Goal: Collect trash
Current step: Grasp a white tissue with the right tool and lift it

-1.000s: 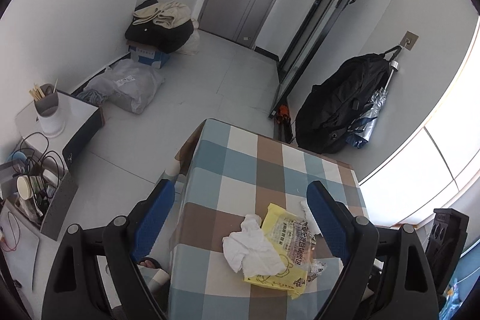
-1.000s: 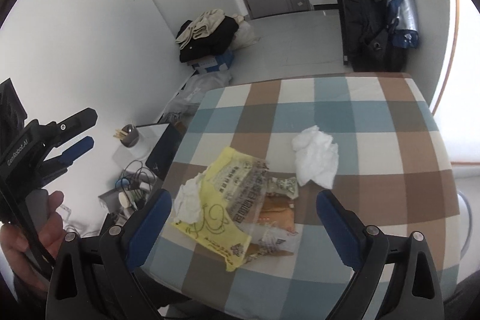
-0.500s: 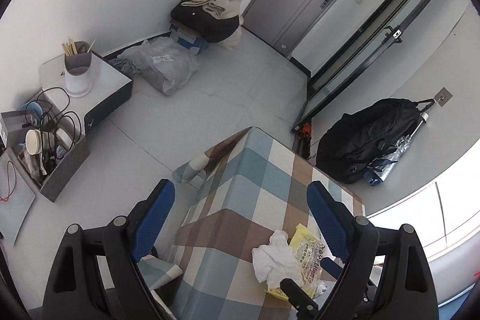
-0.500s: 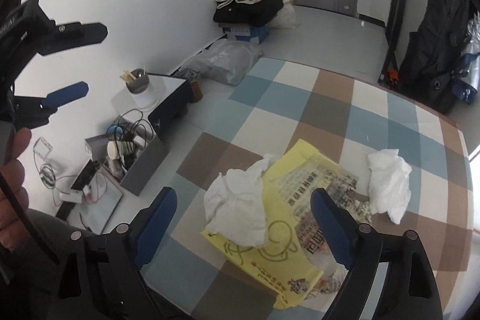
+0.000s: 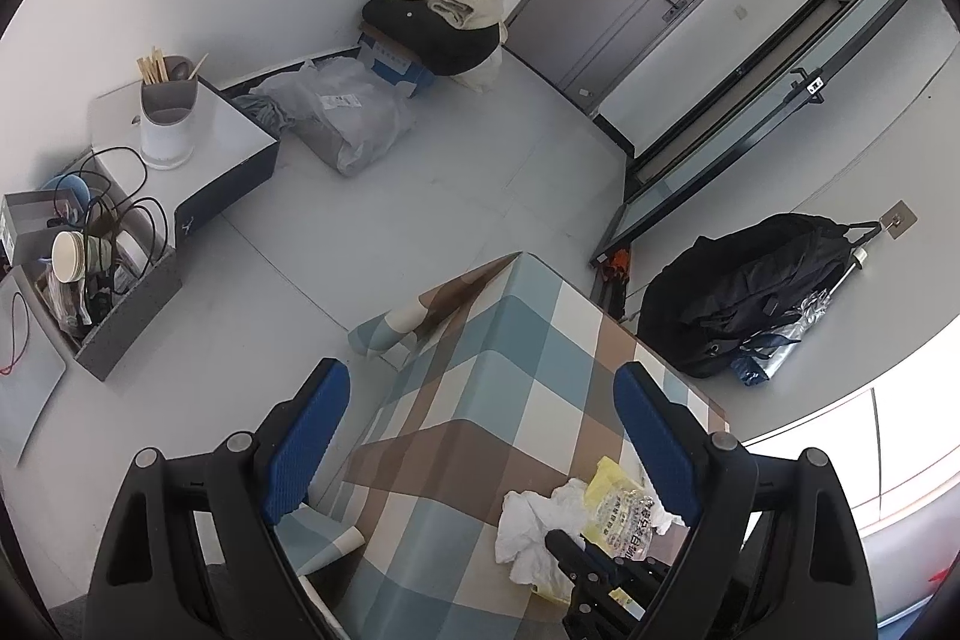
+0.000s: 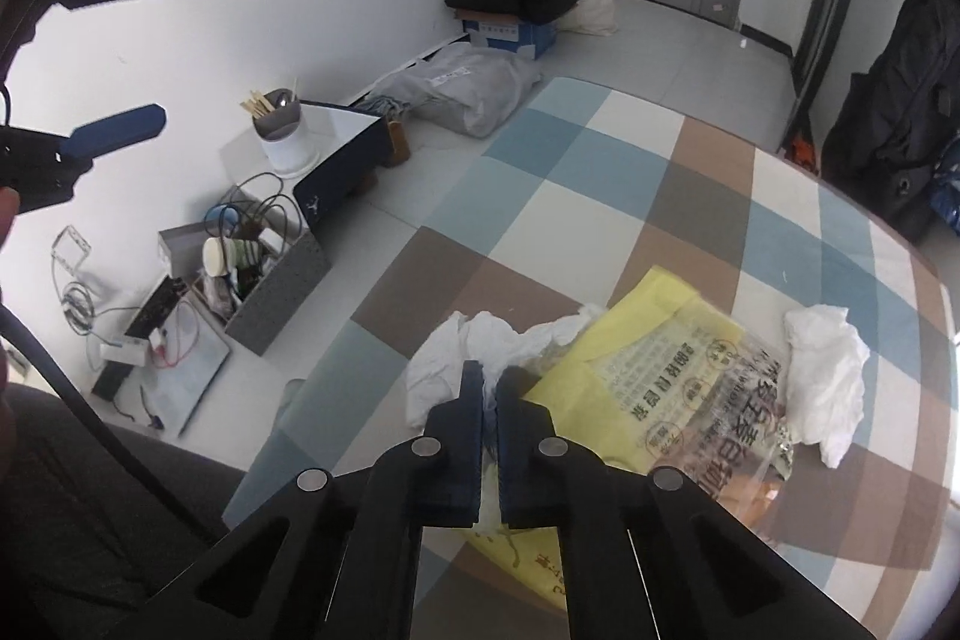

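- The right gripper [image 6: 491, 379] has snapped from wide apart a second ago to pressed together now, and it has come down onto the crumpled white tissue [image 6: 474, 349] at the near left of the trash pile.
- In the right wrist view the tissue bunches up between the blue pads, so the jaws are clamped on the tissue, which still lies on the checked tablecloth [image 6: 600, 172].
- The left gripper [image 5: 480, 436] has swung out to the side since a second ago: the trash then sat between its fingers, and now it sits low right, just inside the right finger.
- Its jaws stand wide apart, nothing between them but tablecloth [image 5: 480, 340] and floor, touching nothing.
- From the left wrist view the right gripper [image 5: 576, 550] pokes in at the bottom, black tip on the tissue [image 5: 534, 532].
- Trash on the table: the yellow printed wrapper [image 6: 660, 376] lies just beside the clamped tissue and partly under it, and a second white tissue [image 6: 825, 376] lies at the wrapper's far right edge.
- Hard to read: the wrapper's clear half shows something brown inside, which I cannot name, and its near end is hidden behind the right gripper's body.
- In the left wrist view the wrapper [image 5: 618, 508] is cut off by the right finger and the intruding gripper, and the second tissue cannot be made out there for certain.
- At the left edge of the right wrist view a bit of the person's hand [image 6: 7, 211] shows behind the left gripper [image 6: 174, 46], blurred and cropped.
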Motion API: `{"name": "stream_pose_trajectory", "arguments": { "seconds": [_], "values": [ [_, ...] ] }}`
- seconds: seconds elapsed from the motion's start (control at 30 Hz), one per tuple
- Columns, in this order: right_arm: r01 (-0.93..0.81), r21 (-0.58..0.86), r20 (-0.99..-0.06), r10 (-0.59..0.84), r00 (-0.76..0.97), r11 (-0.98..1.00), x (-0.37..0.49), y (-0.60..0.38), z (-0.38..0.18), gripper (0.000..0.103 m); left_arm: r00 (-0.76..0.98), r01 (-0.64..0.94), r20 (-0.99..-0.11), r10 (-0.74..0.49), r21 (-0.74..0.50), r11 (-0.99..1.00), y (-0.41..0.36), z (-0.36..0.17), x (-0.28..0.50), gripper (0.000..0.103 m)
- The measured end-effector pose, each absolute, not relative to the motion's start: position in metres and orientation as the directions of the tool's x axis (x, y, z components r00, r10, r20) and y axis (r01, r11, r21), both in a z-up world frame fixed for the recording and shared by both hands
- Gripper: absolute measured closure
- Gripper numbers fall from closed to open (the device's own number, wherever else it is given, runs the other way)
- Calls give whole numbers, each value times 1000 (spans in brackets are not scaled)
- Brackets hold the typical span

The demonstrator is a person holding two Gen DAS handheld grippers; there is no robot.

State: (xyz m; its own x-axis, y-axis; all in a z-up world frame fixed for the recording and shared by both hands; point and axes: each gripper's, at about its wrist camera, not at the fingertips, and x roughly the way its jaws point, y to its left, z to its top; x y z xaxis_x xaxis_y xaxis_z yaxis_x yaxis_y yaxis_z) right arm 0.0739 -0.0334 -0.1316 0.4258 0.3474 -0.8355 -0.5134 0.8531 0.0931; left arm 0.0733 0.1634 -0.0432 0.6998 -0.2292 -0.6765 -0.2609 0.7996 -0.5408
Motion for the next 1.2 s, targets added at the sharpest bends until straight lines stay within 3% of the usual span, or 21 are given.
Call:
{"name": "stream_pose_trajectory", "arguments": {
  "seconds": [0.3,0.53,0.9,1.2],
  "values": [
    [-507,286,-724,530,441,813,68,-62,-99,101,683,-269,-695,-225,-526,807,159,-48,76,15],
    [-498,315,-626,571,531,808,53,-101,-61,101,683,-274,-709,-174,-470,839,148,-47,75,15],
    [-414,274,-595,492,636,868,34,-189,-45,101,691,-129,-702,-170,-352,927,80,-32,89,15],
    [-319,285,-612,428,665,904,36,-259,-65,101,600,69,-754,-267,-283,957,-3,-43,114,15]
  ]
}}
